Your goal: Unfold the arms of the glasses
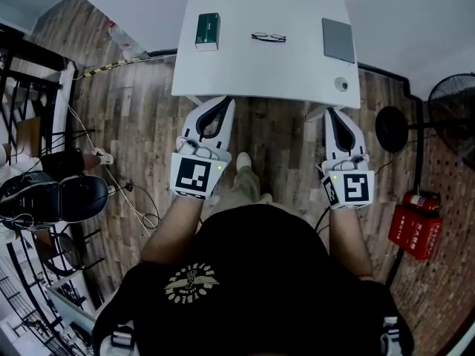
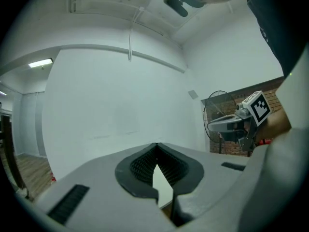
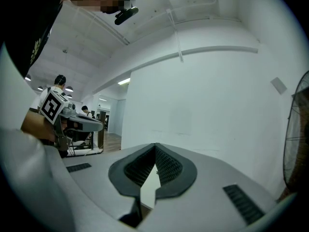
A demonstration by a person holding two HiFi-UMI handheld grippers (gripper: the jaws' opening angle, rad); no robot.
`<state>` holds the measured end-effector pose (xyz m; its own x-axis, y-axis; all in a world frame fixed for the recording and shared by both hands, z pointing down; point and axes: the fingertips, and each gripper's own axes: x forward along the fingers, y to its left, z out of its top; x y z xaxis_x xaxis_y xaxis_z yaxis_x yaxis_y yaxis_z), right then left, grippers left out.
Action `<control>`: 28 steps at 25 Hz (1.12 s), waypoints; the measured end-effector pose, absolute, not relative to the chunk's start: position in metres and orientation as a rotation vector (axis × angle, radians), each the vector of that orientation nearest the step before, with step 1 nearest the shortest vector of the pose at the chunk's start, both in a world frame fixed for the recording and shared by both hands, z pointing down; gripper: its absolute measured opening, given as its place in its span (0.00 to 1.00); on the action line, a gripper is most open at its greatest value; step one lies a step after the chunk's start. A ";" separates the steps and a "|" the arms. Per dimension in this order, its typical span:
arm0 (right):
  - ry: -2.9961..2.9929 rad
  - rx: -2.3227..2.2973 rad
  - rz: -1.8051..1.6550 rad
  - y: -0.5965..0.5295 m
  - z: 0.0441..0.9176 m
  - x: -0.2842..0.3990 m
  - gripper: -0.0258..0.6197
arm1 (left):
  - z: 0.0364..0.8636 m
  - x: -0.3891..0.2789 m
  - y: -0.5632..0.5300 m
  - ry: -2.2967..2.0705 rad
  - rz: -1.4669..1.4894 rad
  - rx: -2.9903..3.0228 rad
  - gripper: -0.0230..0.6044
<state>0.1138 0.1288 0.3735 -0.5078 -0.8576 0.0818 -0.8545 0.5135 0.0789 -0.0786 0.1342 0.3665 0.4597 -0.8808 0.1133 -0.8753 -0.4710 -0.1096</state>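
Where the table stands: I see a wood-plank floor (image 1: 141, 124) against a white wall, with a black chair (image 1: 59, 199) at far left, and a black fan (image 1: 454, 113) and a red box (image 1: 415, 228) at far right.
Table (image 1: 260, 73): white. On it I count a green box (image 1: 208, 31) at the left, a grey flat pad (image 1: 338, 40) at the right, and a small round thing (image 1: 341, 84) near the right front corner.
Left gripper (image 1: 224, 102): its jaws meet tip to tip with nothing between them. I have it over the floor, nose at the table's near edge.
Right gripper (image 1: 331, 112): tips together as well and empty. It sits just short of the same edge, below the round thing.
Glasses (image 1: 269, 37): dark-framed, lying on the table between the green box and the grey pad, toward the far side and well apart from both grippers. They are too small for me to tell how the arms lie.
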 end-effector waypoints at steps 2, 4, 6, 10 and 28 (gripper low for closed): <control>-2.628 1.506 -0.036 0.123 0.375 0.116 0.04 | 0.369 -0.077 0.127 1.588 -0.250 -2.663 0.05; -2.619 1.517 -0.026 0.118 0.377 0.118 0.04 | 0.370 -0.076 0.120 1.578 -0.255 -2.675 0.05; -2.611 1.527 -0.020 0.113 0.378 0.119 0.04 | 0.370 -0.074 0.113 1.559 -0.254 -2.682 0.05; -2.597 1.550 -0.014 0.102 0.378 0.120 0.04 | 0.368 -0.072 0.097 1.534 -0.255 -2.703 0.05; -2.542 1.612 -0.059 0.049 0.358 0.088 0.04 | 0.348 -0.102 0.034 1.461 -0.159 -2.733 0.05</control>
